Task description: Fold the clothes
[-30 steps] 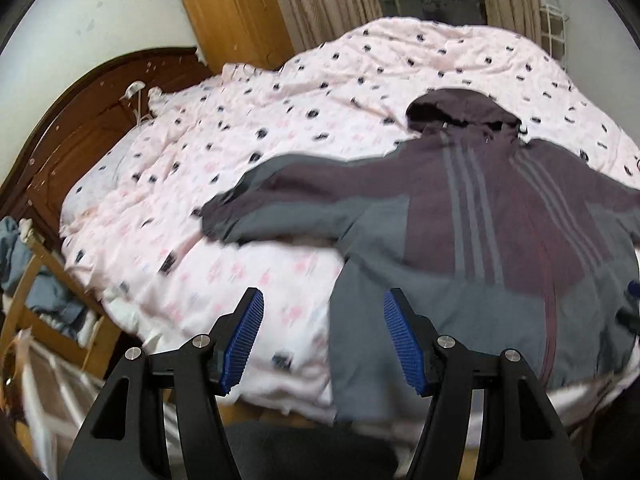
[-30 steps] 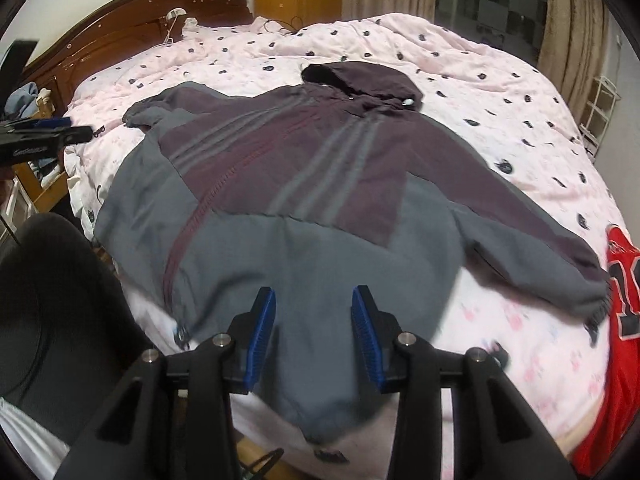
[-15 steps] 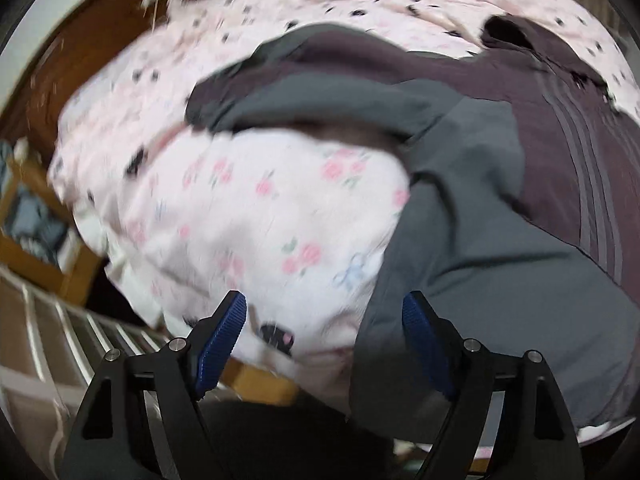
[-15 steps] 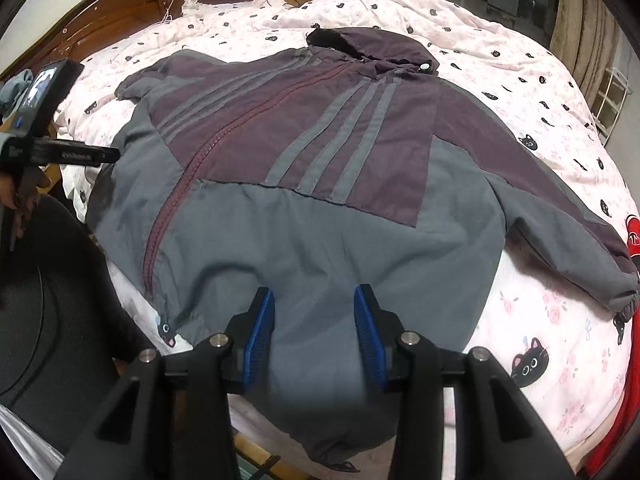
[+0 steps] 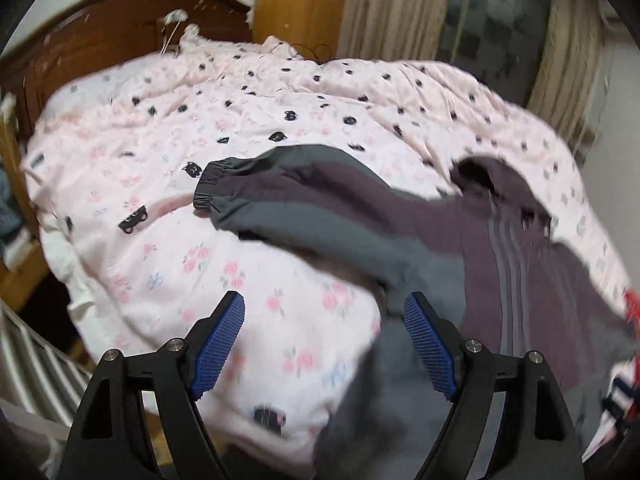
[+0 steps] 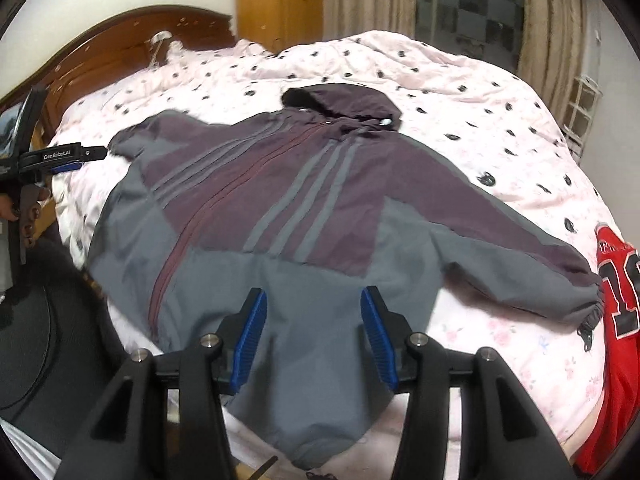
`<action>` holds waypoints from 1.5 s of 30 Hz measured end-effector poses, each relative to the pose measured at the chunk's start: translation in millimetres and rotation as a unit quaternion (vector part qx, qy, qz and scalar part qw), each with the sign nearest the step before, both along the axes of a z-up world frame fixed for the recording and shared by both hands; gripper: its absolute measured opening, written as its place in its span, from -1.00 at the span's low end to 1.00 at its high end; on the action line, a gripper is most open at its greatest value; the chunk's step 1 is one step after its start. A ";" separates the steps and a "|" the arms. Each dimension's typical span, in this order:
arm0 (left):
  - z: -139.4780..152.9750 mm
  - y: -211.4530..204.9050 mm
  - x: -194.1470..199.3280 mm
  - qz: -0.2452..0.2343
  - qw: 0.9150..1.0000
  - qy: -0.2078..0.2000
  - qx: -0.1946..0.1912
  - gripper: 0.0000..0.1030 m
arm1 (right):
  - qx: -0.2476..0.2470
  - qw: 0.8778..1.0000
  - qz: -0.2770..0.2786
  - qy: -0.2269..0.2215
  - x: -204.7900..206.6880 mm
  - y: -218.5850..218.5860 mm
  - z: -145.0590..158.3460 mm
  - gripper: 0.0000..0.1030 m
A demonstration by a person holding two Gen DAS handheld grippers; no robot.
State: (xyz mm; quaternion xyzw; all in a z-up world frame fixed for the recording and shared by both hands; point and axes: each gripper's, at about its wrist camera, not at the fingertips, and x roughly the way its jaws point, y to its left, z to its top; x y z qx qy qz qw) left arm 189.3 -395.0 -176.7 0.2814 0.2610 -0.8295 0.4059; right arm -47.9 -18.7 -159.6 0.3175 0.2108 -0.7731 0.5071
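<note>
Hooded jacket: spread flat, frame centre, on pink bedspread. We judge it light, limp, slippery; take at cuffs or hem. Our left gripper and right gripper: jaws wide, empty.

One grey-and-maroon hooded striped jacket lies beyond the fingers; one red numbered jersey to their right.

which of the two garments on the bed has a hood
The jacket, purple and grey with stripes, spread flat mid-bed; its hood lies at the top. The red jersey at the bed's right edge shows none.
</note>
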 end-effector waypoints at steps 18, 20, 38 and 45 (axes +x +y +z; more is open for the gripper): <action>-12.8 -57.5 21.6 0.086 0.985 0.145 0.035 0.53 | 0.014 0.999 -0.050 -0.003 -44.6 -23.8 5.6 -0.02; 1.9 -49.2 -0.8 0.052 0.990 0.133 -0.005 0.57 | 0.010 0.999 -0.051 0.007 -49.9 -31.4 12.5 -0.01; 0.3 -76.2 -288.1 -0.116 0.990 -0.037 -0.074 0.64 | 0.014 0.996 -0.073 0.049 -166.5 -212.3 36.8 0.24; -29.3 -100.2 -315.8 -0.136 0.989 -0.052 -0.011 0.64 | 0.047 0.996 -0.058 0.048 -185.5 -276.1 8.0 0.35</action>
